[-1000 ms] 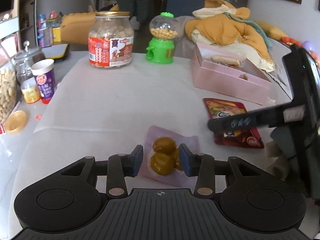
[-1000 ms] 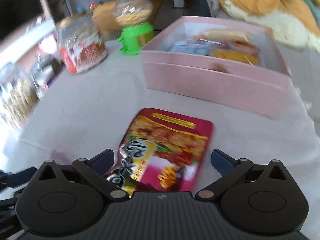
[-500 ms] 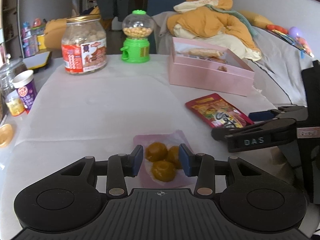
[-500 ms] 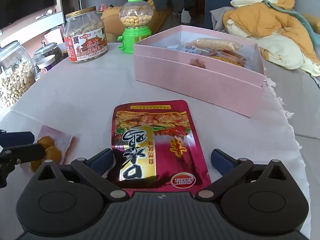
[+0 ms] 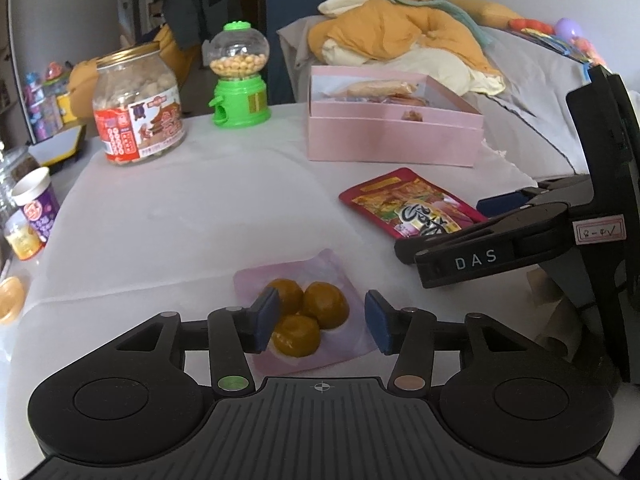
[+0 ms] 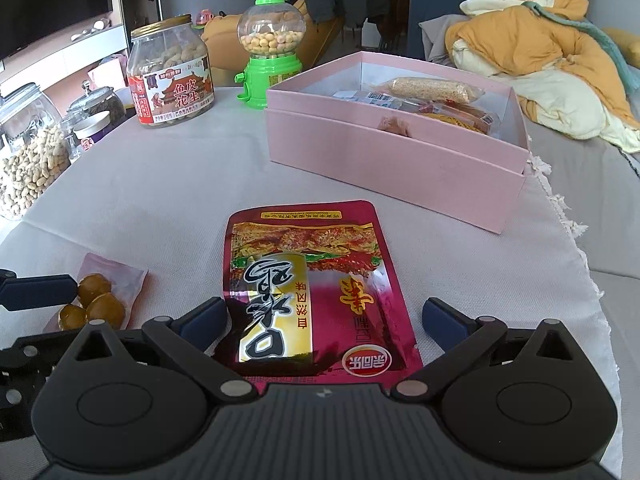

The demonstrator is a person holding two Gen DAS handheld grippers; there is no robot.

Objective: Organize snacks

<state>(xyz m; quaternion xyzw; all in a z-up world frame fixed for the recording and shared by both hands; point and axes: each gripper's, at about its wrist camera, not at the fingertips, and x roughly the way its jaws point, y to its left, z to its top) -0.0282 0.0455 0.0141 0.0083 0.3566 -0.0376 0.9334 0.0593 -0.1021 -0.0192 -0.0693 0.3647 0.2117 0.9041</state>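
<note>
A clear pink pouch with three brown balls [image 5: 308,312] lies on the white cloth; it also shows in the right wrist view [image 6: 100,300]. My left gripper [image 5: 322,322] is open with its pads on either side of the pouch. A red foil snack packet [image 6: 316,288] lies flat; it also shows in the left wrist view [image 5: 412,204]. My right gripper [image 6: 324,320] is open wide, straddling the packet's near end. An open pink box [image 6: 400,148] holding several wrapped snacks stands behind; it also shows in the left wrist view [image 5: 392,136].
A peanut jar with a red label [image 5: 138,116], a green candy dispenser [image 5: 240,76], a purple cup [image 5: 36,204] and glass jars [image 6: 28,160] stand along the far and left sides. The cloth's fringed right edge [image 6: 568,220] borders a bed with an orange blanket [image 6: 540,40].
Both views have steadied from tilted and blurred to level. The left gripper's jaws have spread wider around the pouch. The right gripper has settled lower over the red packet.
</note>
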